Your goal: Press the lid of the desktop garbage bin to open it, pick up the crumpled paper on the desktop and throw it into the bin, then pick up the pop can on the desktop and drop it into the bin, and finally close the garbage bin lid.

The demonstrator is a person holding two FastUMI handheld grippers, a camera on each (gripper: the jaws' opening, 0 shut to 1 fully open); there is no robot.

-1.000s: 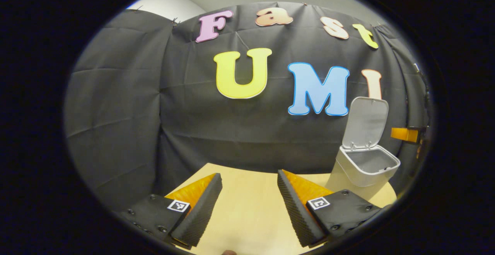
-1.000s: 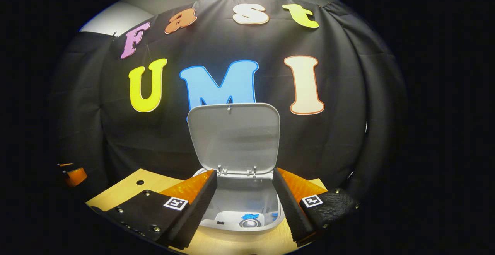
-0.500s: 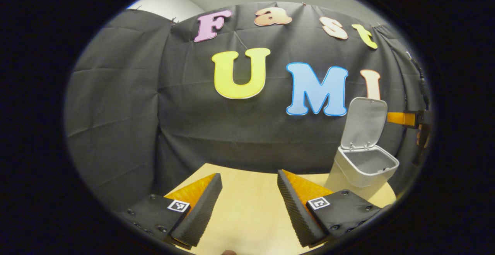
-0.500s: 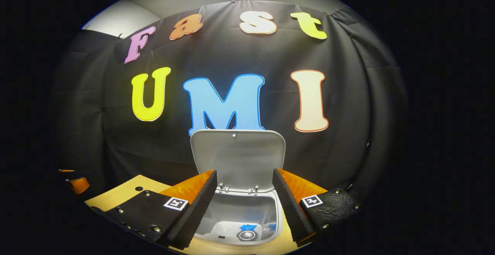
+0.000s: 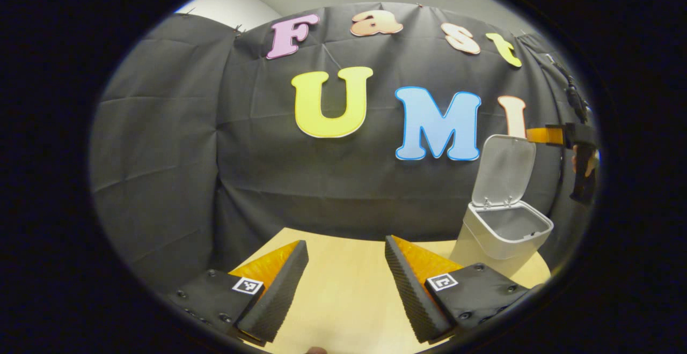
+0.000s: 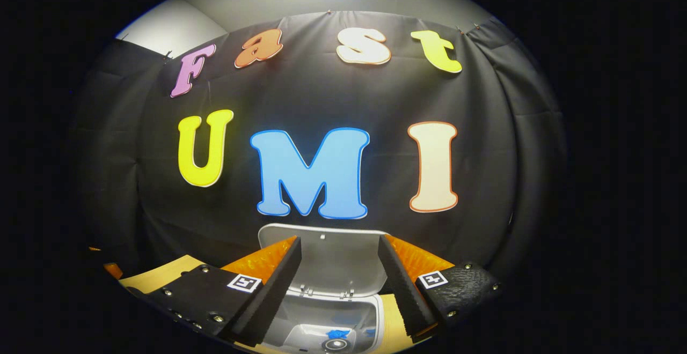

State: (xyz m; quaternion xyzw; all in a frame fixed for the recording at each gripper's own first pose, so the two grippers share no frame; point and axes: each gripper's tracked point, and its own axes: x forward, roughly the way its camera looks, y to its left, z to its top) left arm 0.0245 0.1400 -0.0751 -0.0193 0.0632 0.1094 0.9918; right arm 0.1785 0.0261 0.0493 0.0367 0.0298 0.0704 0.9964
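Hovering above the bin (image 6: pixel 322 327), right gripper (image 6: pixel 339 289) gapes.

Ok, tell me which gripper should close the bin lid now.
Right. The right gripper hangs open, high by the upright lid of the garbage bin. The left gripper, also open, sits low over the table, off to the bin's side.

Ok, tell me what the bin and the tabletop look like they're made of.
The bin and its raised lid: probably moulded plastic, matte light grey, with smooth rounded corners and small clip hinges. The tabletop: looks like pale wood or a wood-look laminate, with an even tan surface and a soft sheen; no grain is visible, so I cannot tell which.
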